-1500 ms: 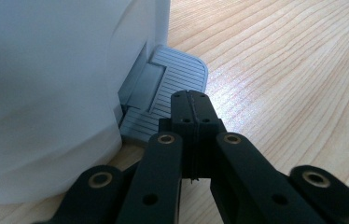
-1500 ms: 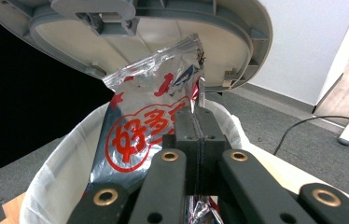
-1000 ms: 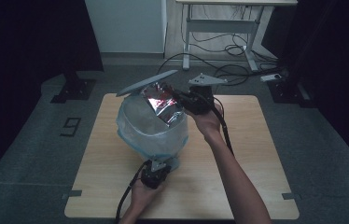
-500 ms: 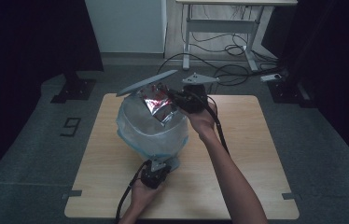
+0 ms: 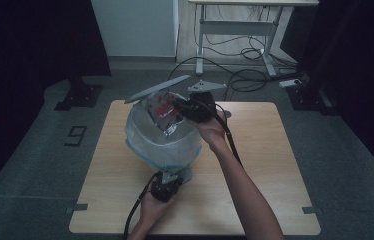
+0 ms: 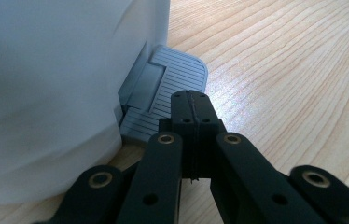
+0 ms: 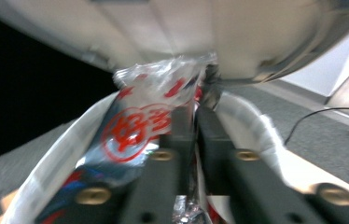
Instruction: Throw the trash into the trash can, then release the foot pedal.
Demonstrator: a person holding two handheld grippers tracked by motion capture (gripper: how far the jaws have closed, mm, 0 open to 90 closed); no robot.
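Foil wrapper (image 5: 164, 116) is pinched by the right gripper (image 5: 182, 106) over the open bin (image 5: 162, 145), mid-table.

Jaws of the left gripper (image 6: 189, 100) are clenched, empty, on the grey pedal (image 6: 172, 74) at the bin's near foot, and the lid (image 5: 157, 89) is tilted up. Pedal pressure is best kept steady and the wrapper lowered well inside the liner before the jaws are opened.

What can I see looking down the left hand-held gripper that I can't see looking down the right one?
The left gripper view shows the shut left hand-held gripper pressing the grey pedal on the wooden table. The right gripper view shows the right hand-held gripper pinching a red-printed wrapper under the raised lid. Both show the white bin liner.
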